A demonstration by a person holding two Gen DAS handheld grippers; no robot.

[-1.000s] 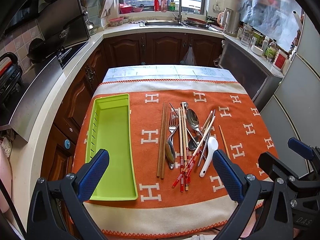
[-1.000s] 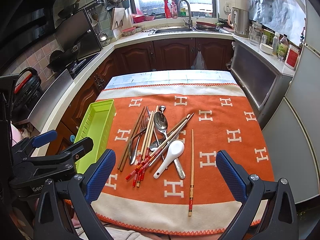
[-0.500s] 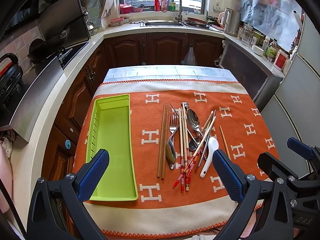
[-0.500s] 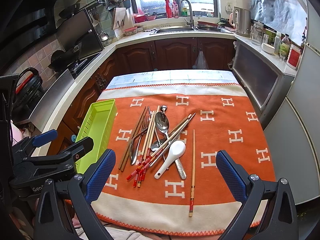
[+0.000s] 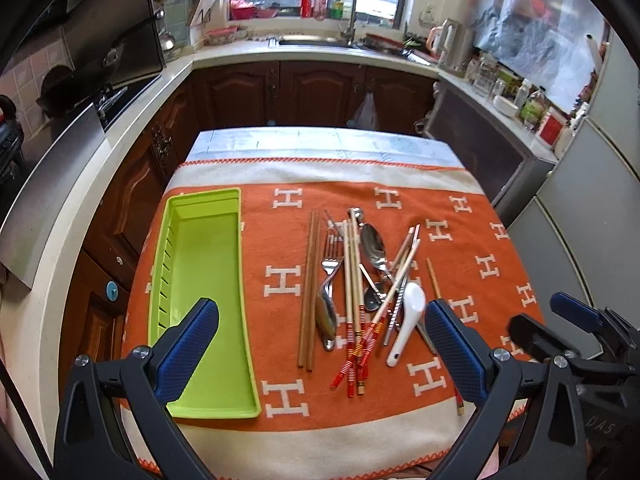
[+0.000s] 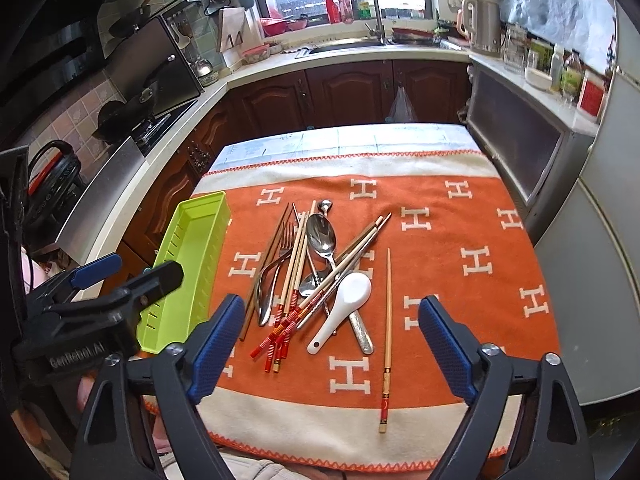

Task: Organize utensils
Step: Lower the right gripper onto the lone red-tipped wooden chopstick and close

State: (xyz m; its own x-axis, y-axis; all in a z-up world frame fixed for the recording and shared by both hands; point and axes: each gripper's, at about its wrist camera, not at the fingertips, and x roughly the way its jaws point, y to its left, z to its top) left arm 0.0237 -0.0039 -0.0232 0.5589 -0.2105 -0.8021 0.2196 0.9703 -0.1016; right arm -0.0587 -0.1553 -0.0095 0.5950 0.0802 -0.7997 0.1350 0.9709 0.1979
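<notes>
both grippers hovering, jaws released and empty; right gripper (image 6: 326,338) jaws just narrowing. utensils (image 6: 316,268) lying piled mid-worktop, tray (image 6: 188,264) sitting empty left. better picking the loose chopstick (image 6: 387,332) first, gripping mid-shaft.

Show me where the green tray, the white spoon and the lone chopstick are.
green tray (image 5: 208,280), left wrist view, bare floor of the tray.
white spoon (image 6: 354,290), right wrist view, its bowl.
lone chopstick (image 6: 387,320), right wrist view, mid-shaft.
</notes>
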